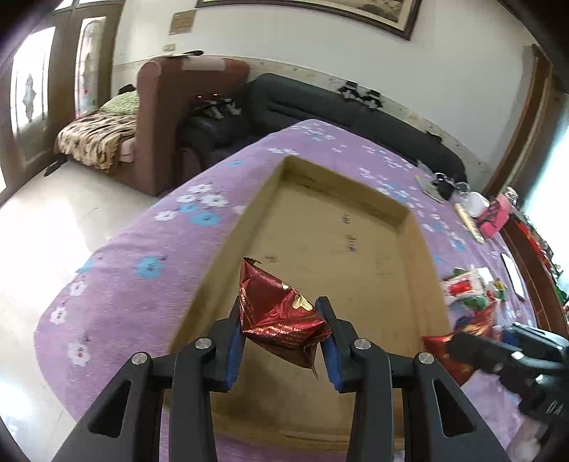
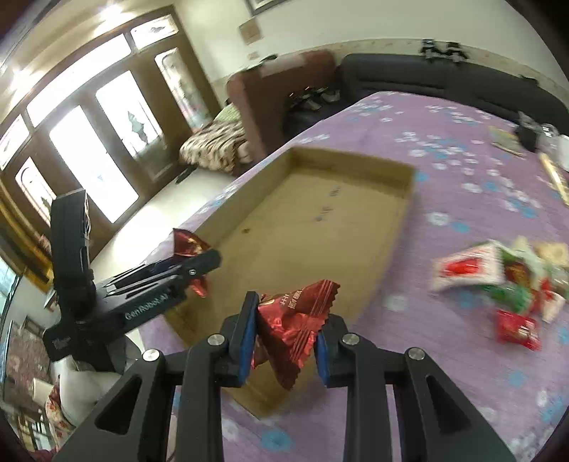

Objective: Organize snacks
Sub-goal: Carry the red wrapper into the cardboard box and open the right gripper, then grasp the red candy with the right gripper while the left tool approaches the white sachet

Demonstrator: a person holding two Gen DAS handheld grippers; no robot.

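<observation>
Above cardboard tray [image 1: 416, 227], each claw [image 1: 281, 341] [image 2: 284, 341] clamps a red snack packet [image 1: 281, 320] [image 2: 295, 320].

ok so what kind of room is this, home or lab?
Most likely a home living room. A dark sofa and a brown armchair stand along the wall, a framed picture hangs above them, and the work surface wears a purple floral tablecloth.

Your daylight pours in through the big glass doors [image 2: 89, 160], blowing them out white and throwing glare across the pale floor [image 1: 53, 220]. Both views bend hard at the rims, dark in the corners. On your right wrist view the snack pile [image 2: 498, 280] smears with motion blur.
</observation>
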